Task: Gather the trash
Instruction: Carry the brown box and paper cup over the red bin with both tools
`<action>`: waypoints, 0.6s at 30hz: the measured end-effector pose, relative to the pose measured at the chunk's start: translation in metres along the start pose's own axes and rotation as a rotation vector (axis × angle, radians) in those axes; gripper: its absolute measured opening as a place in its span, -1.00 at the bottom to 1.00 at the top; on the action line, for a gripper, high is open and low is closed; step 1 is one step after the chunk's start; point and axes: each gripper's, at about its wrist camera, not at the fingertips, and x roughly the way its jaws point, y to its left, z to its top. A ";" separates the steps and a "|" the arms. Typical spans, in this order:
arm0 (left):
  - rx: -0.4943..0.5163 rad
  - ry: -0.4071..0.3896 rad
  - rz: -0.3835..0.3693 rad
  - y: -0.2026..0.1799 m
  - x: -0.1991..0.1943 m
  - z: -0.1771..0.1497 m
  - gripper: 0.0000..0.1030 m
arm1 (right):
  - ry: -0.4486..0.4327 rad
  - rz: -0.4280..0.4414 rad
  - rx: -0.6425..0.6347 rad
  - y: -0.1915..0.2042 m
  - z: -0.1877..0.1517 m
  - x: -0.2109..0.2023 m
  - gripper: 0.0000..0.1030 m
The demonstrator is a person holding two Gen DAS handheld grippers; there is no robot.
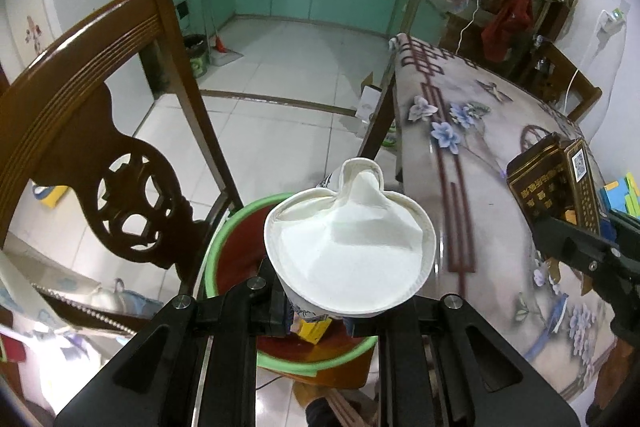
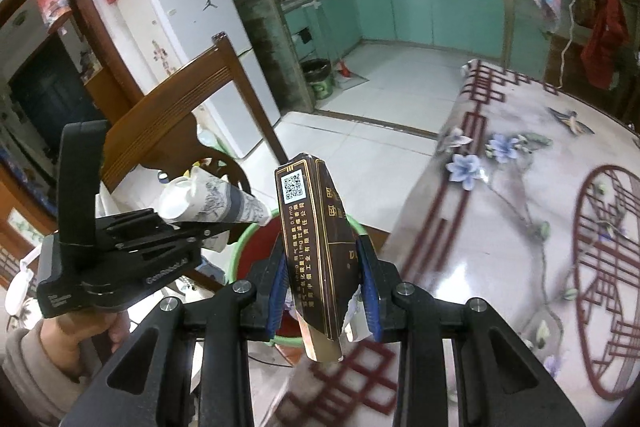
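My left gripper [image 1: 316,311] is shut on a crushed white paper cup [image 1: 352,243] and holds it over a green-rimmed red basin [image 1: 236,247] on a chair seat. The cup also shows in the right wrist view [image 2: 212,203], in the left gripper [image 2: 188,227]. My right gripper [image 2: 324,287] is shut on a dark brown cigarette pack [image 2: 312,247] with gold print and a QR code, held above the basin's [image 2: 244,247] near edge beside the table. The pack shows in the left wrist view [image 1: 552,183], held by the right gripper [image 1: 576,239].
A carved wooden chair back [image 1: 100,115] stands left of the basin. The table with a flowered cloth [image 1: 480,155] is on the right. A yellow scrap [image 1: 314,329] lies in the basin. A dark bin [image 1: 196,53] stands on the kitchen floor beyond.
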 end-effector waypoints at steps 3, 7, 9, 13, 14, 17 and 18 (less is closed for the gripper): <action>-0.002 0.019 0.002 0.007 0.007 0.002 -0.68 | 0.013 0.007 -0.005 0.006 0.003 0.011 -0.42; -0.010 0.037 0.004 0.015 0.015 0.006 -0.68 | 0.042 0.021 0.006 0.010 0.006 0.031 -0.42; -0.008 0.048 0.009 0.019 0.021 0.007 -0.68 | 0.056 0.028 0.016 0.010 0.007 0.041 -0.41; -0.012 0.073 0.007 0.027 0.034 0.010 -0.68 | 0.081 0.031 0.038 0.010 0.008 0.061 -0.40; -0.014 0.079 0.011 0.029 0.037 0.011 -0.68 | 0.085 0.030 0.042 0.009 0.009 0.063 -0.40; -0.020 0.092 0.017 0.036 0.044 0.013 -0.68 | 0.092 0.039 0.051 0.008 0.010 0.071 -0.40; -0.022 0.095 0.019 0.038 0.046 0.013 -0.68 | 0.091 0.043 0.053 0.008 0.011 0.073 -0.40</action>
